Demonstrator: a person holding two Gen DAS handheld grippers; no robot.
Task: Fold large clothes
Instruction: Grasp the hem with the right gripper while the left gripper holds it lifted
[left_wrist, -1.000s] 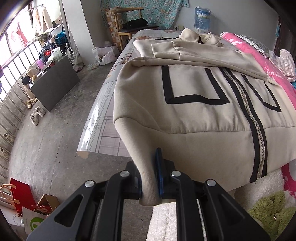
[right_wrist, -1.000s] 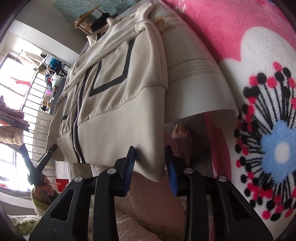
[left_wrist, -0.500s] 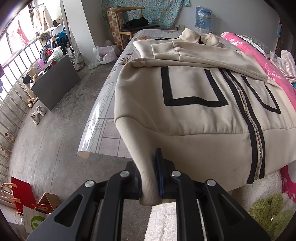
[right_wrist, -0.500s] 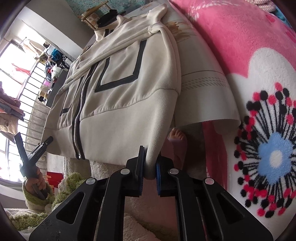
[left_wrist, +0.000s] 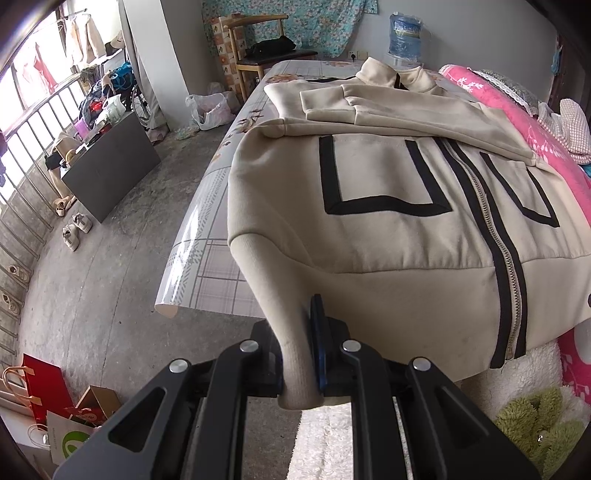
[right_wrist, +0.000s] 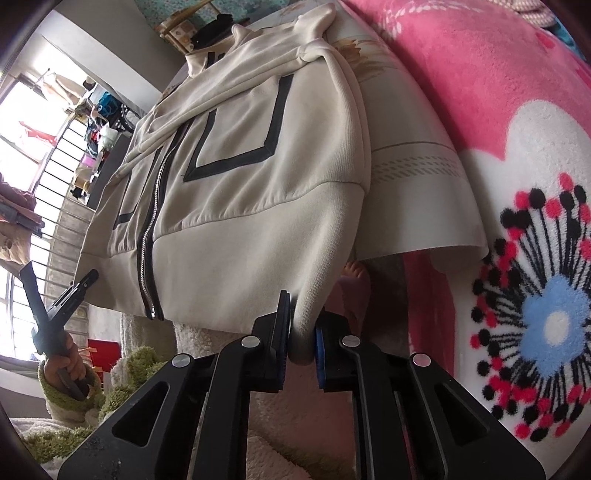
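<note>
Bed, bearing cream jacket: long axis running straight ahead of both claws. Left gripper pinching near hem corner; right gripper, jaws easing apart, hem corner still pinched between.

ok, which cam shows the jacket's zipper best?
Left wrist view: the zipper runs nearly its full length between black bands, teeth clear, from under the folded sleeve to the hem. Right wrist view shows the same zipper smaller, off to the left, its upper part tucked under the sleeve.

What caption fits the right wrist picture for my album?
Right gripper pinching the jacket hem corner at the bed's edge, pink blanket beside it.
</note>
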